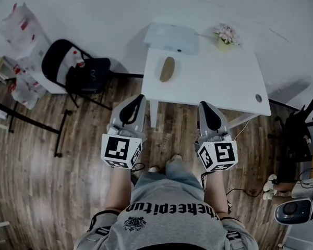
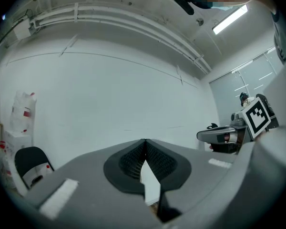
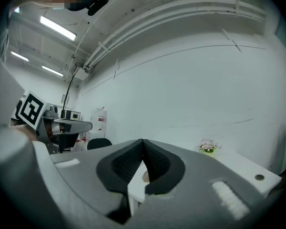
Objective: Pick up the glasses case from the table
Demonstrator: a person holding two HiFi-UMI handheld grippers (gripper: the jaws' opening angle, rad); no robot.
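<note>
A tan, oblong glasses case (image 1: pixel 167 69) lies on the white table (image 1: pixel 224 87), towards its left side. My left gripper (image 1: pixel 137 99) is held level just short of the table's near left corner, its jaws shut with nothing between them. My right gripper (image 1: pixel 205 106) is at the table's near edge, to the right of the case, also shut and empty. In the right gripper view a sliver of the case (image 3: pixel 145 176) shows through the gap below the closed tips of my right gripper (image 3: pixel 142 141). The left gripper view shows my left gripper (image 2: pixel 145 141) shut, facing the white wall.
A pale flat pouch (image 1: pixel 172 38) and a small pot of pink flowers (image 1: pixel 226 34) sit at the table's far edge. A black folding chair (image 1: pixel 75 69) with a black bag stands left of the table. Plastic bags (image 1: pixel 22 30) lean at the far left. An office chair (image 1: pixel 302 124) is at right.
</note>
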